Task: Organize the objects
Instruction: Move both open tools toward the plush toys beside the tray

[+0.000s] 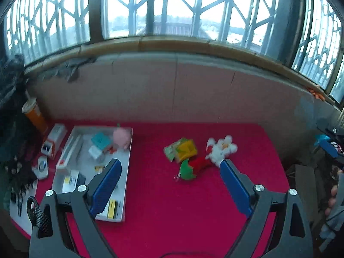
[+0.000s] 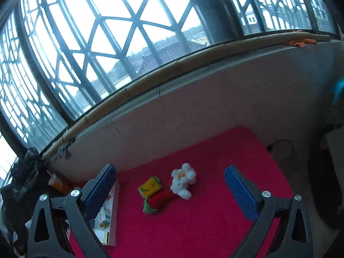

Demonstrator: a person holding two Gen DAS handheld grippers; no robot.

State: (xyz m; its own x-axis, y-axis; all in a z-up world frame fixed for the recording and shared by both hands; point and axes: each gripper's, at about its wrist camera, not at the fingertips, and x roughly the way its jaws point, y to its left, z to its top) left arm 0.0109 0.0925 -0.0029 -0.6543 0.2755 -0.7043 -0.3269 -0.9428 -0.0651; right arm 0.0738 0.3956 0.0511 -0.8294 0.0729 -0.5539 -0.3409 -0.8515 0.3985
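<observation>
a: so, where do the loose things sit?

b: on the red table cover (image 1: 172, 215), in a small cluster. a white plush toy (image 1: 221, 149) lies at the cluster's 3 o'clock side, a yellow carton (image 1: 186, 148) at its 12 o'clock, and a green packet (image 1: 172, 149) is touching the carton's 9 o'clock edge. a red and green plush (image 1: 193, 167) lies at 6 o'clock, touching both carton and white toy.

a: and the tray?

b: the white tray (image 1: 126, 172) is well apart from the cluster, toward 9 o'clock in the left wrist view. it holds a pink plush pig (image 1: 122, 138) at its far end, a teal box (image 1: 100, 140) just beside the pig, and several small cartons too blurred to name.

a: the grippers?

b: the left gripper (image 1: 169, 182) hangs above the cover with its blue pads spread wide, nothing between them. the right gripper (image 2: 169, 189) is the same, fingers wide apart and empty; in its view the white plush toy (image 2: 182, 181), yellow carton (image 2: 150, 186) and red and green plush (image 2: 158, 202) lie between the pads, farther off on the table.

a: anything outside the tray?

b: an orange cup (image 1: 34, 115) with a lid stands at the table's far 9 o'clock corner, near an orange and white box (image 1: 53, 140).
</observation>
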